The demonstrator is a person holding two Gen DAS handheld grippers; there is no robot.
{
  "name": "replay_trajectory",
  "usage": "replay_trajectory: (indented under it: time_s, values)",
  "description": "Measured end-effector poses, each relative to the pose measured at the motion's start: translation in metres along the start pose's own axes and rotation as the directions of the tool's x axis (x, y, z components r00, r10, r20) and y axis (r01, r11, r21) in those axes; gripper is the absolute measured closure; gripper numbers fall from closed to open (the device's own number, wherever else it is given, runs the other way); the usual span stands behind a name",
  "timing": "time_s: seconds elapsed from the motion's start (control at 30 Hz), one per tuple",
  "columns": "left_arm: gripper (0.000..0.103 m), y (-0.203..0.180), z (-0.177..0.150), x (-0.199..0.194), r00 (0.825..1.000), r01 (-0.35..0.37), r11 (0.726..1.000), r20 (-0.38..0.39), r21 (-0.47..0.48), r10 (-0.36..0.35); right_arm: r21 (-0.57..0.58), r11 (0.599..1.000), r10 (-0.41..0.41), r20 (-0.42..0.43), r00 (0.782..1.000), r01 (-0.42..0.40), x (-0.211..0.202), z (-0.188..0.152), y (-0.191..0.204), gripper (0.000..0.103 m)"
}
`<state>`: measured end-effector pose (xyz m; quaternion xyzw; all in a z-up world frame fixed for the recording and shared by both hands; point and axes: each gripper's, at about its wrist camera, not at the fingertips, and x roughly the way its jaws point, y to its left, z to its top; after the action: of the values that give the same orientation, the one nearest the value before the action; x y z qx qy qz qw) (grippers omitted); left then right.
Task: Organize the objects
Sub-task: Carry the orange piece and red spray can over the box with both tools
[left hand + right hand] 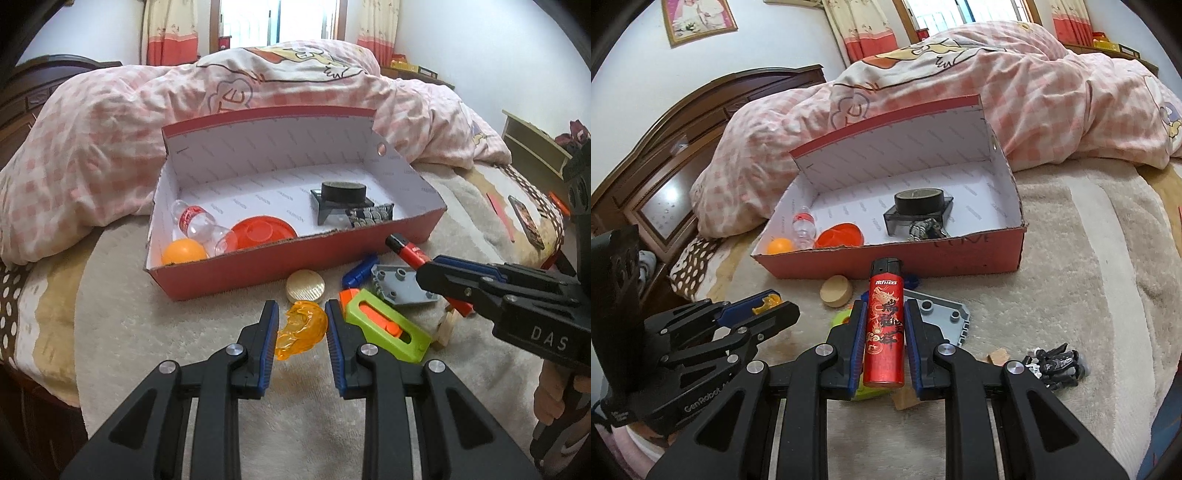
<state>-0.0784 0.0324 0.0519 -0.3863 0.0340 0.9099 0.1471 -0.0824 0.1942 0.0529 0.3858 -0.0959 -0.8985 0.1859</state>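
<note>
Red lighter (pixel 883 325), dragon print, black cap

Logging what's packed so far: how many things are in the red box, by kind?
orange ball: 1
plastic bottle: 1
red round dish: 1
black tape roll: 1
dark stand: 1
patterned bundle: 1
Total: 6

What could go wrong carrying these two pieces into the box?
The orange translucent piece is held only by its edges in the left gripper; it may twist free. The red lighter juts far beyond the right gripper and could catch the red box front wall.
</note>
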Motion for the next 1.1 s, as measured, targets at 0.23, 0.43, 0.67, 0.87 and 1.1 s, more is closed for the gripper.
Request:
replay_trajectory:
  time_s: [0.23, 0.43, 0.67, 0.87, 1.1]
  values:
    - [0.078, 0.004, 0.012, -0.004, 1.0, -0.005, 1.0, 0.02, 0.002, 0.005, -0.015, 1.0, 0.011, 0.014, 1.0, -0.011, -0.006, 0.005, 0.005, 0.082]
    - [0.078, 0.007, 0.023, -0.007, 0.999, -0.017, 1.0, 0.042, 0.009, 0.017, -0.029, 0.999, 0.022, 0.025, 0.999, -0.021, -0.008, 0.015, 0.01, 0.082]
    - [0.078, 0.009, 0.038, -0.009, 0.997, -0.028, 0.999, 0.07, 0.02, 0.026, -0.058, 0.998, 0.033, 0.042, 0.999, -0.031, -0.01, 0.029, 0.016, 0.082]
    - [0.078, 0.011, 0.051, -0.008, 0.995, -0.036, 0.999, 0.091, 0.028, 0.033, -0.073, 0.997, 0.037, 0.047, 0.998, -0.033, -0.006, 0.04, 0.019, 0.082]
    - [0.078, 0.013, 0.061, 0.0, 0.994, -0.046, 0.998, 0.096, 0.031, 0.043, -0.08, 0.996, 0.036, 0.048, 0.998, -0.032, 0.0, 0.049, 0.018, 0.082]
